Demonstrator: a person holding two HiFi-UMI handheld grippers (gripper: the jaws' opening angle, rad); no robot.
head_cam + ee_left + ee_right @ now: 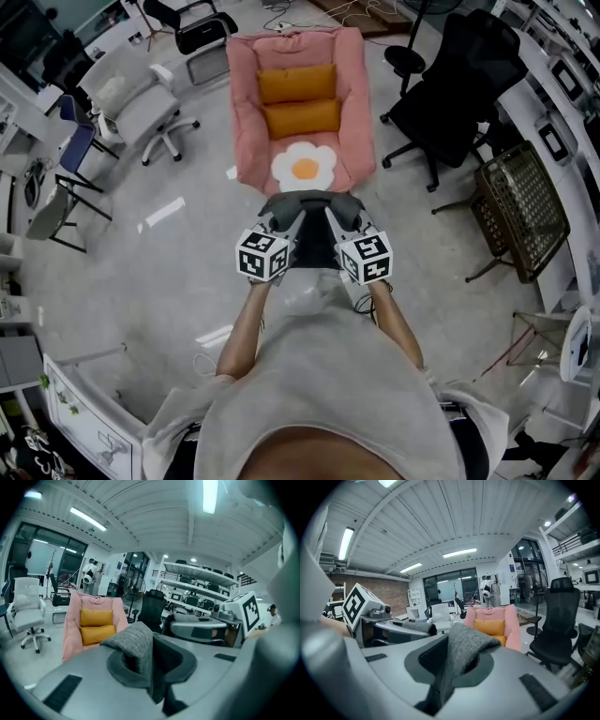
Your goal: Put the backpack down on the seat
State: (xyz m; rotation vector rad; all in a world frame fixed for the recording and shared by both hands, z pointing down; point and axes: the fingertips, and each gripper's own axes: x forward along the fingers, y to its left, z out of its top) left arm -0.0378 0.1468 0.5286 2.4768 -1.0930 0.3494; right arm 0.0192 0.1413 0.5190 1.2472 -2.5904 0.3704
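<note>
The grey floor (159, 281) carries a pink seat (246, 108). A white office chair (141, 108) stands to its left, a black office chair (464, 84) to its right, and a mesh chair (520, 206) stands nearer. On the seat lie two orange cushions (297, 83) and a flower cushion (305, 167).

Reference point: the armchair (246, 103).

- **On it:** the upper cushion (297, 83) and the lower cushion (300, 118) lean against the backrest, one above the other. The flower cushion (305, 166) lies on the seat before them.
- **Before its front edge:** the backpack (312, 239) hangs off the seat, between the left gripper (277, 215) and the right gripper (348, 215).
- **To its left:** a padded swivel chair (141, 108) stands on the floor, with a folding chair (66, 178) farther left.
- **To its right:** a high-backed swivel chair (459, 84) stands on the floor. A wire-mesh chair (520, 211) sits beyond it, nearer the person.
</note>
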